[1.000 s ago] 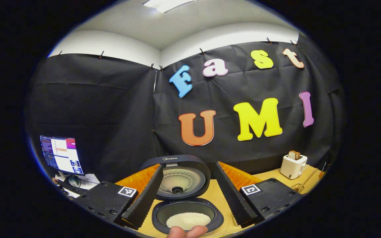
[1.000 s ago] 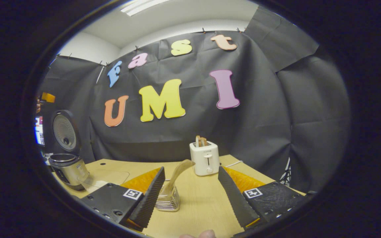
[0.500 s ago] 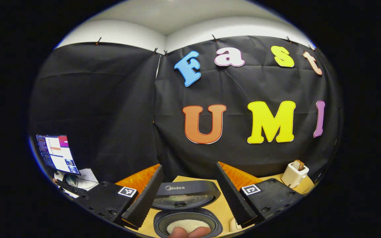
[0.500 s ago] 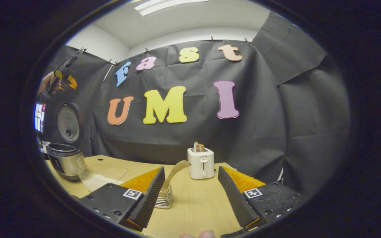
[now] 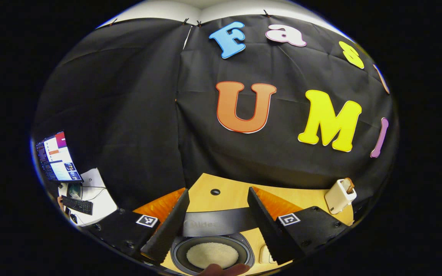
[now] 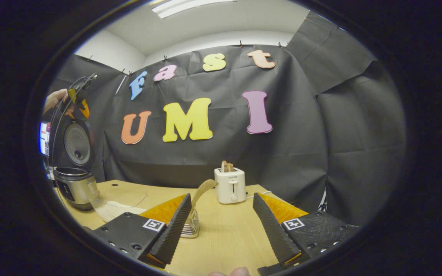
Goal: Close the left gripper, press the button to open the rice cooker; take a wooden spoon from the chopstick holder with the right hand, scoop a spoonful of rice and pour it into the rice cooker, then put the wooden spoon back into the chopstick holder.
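Table: the pale wooden tabletop (image 6: 228, 237) carries everything, with a white toaster (image 6: 230, 185) at the back.
Rice cooker: the silver-bodied cooker with its dark round lid (image 6: 76, 143) stands open at the table's left end; in the left gripper view its inner pot (image 5: 211, 253) holds white rice (image 5: 212, 254).
Left gripper: the left gripper (image 5: 215, 226) hovers above the pot, fingers spread wide, nothing between them.
Right gripper: the right gripper (image 6: 225, 230) is splayed open and empty, low over the table.
Chopstick holder: the ribbed clear holder (image 6: 191, 227) sits just beside the left finger.
Spoon: the wooden spoon (image 6: 202, 190) leans out of it, ungrasped.
Risk: a grab on that slanted handle could tip the light holder or slip off.
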